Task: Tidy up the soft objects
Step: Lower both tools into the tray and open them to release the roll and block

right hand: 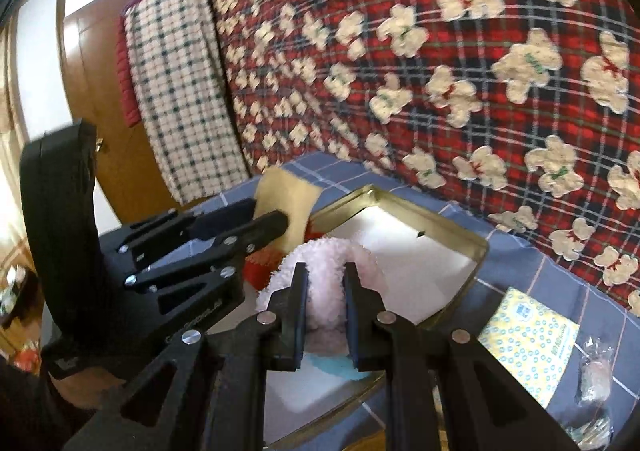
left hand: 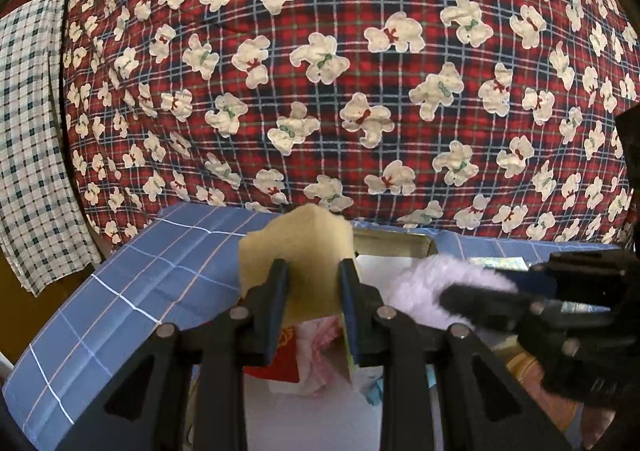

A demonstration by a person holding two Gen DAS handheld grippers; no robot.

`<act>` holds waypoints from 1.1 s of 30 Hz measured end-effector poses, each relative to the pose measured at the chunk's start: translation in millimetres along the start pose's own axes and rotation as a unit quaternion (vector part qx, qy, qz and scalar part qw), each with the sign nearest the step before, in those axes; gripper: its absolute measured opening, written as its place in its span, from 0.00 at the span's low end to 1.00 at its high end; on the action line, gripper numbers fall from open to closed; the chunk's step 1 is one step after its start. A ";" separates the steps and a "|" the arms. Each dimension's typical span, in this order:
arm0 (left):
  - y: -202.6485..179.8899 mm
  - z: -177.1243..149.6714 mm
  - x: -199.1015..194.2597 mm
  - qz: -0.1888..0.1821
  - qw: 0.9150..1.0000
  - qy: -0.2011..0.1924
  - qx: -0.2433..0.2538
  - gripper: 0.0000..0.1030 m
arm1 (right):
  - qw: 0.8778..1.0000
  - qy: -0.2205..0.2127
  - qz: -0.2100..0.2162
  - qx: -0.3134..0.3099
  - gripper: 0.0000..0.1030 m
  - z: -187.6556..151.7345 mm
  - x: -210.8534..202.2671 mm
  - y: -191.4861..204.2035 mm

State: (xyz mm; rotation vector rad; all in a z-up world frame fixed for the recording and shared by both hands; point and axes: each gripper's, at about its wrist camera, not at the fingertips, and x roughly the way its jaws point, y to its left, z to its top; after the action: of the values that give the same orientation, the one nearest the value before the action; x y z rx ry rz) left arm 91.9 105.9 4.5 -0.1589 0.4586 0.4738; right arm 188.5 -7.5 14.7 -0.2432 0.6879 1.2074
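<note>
Pink fluffy sock btwn right gripper pads

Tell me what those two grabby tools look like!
Both are black. The left tool and the right tool each have two flat fingers with dark blue pads inside. Round silver bolts join their angular arms, which have triangle-shaped holes. The left one has a tall black handle behind it.
</note>
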 end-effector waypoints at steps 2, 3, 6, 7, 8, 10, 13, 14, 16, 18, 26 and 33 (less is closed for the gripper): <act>1.3 -2.7 1.1 0.000 1.000 0.004 -0.001 0.24 | 1.000 0.012 0.008 -0.013 0.20 -2.9 4.9 6.2; 1.8 -3.6 1.9 0.001 1.000 0.005 -0.001 0.24 | 1.000 0.018 0.011 -0.017 0.20 -3.8 7.0 8.0; 2.9 -6.0 4.2 0.003 1.000 0.011 -0.001 0.26 | 0.999 0.034 0.021 -0.027 0.25 -7.5 13.3 12.2; 2.5 -6.8 5.1 0.005 1.000 0.014 0.001 0.26 | 0.999 0.035 0.020 -0.027 0.27 -8.2 14.4 12.0; 2.1 -7.3 5.7 0.007 1.000 0.015 0.003 0.28 | 0.999 0.037 0.016 -0.025 0.30 -8.7 15.7 10.9; 1.5 -8.4 6.2 0.006 1.000 0.016 0.005 0.30 | 0.999 0.038 0.015 -0.019 0.31 -8.8 15.9 7.0; -1.5 -10.6 8.1 0.009 1.000 0.020 0.013 0.32 | 0.999 0.033 0.015 -0.012 0.31 -8.0 12.3 3.4; -2.2 -11.2 8.8 0.009 1.000 0.022 0.014 0.32 | 0.999 0.031 0.015 -0.011 0.31 -7.7 10.9 3.3; -2.5 -12.0 9.1 0.009 1.000 0.023 0.015 0.32 | 0.999 0.029 0.013 -0.013 0.31 -7.1 8.8 4.3; -2.7 -12.1 8.6 0.013 1.000 0.019 0.016 0.34 | 0.999 0.029 0.010 -0.014 0.32 -7.1 7.6 4.8; -2.1 -14.2 8.5 0.023 0.999 0.017 0.017 0.57 | 1.000 0.022 0.000 -0.008 0.33 -5.1 1.7 -1.1; 0.8 -15.1 5.9 0.032 0.999 0.011 0.011 0.72 | 1.000 0.008 -0.008 0.003 0.44 -2.4 -6.9 -8.2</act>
State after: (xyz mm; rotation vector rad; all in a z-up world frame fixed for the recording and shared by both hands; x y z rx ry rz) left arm 90.4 105.2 -11.6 -0.1280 0.4925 0.5305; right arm 193.8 -17.1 15.5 -0.2523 0.7018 1.1884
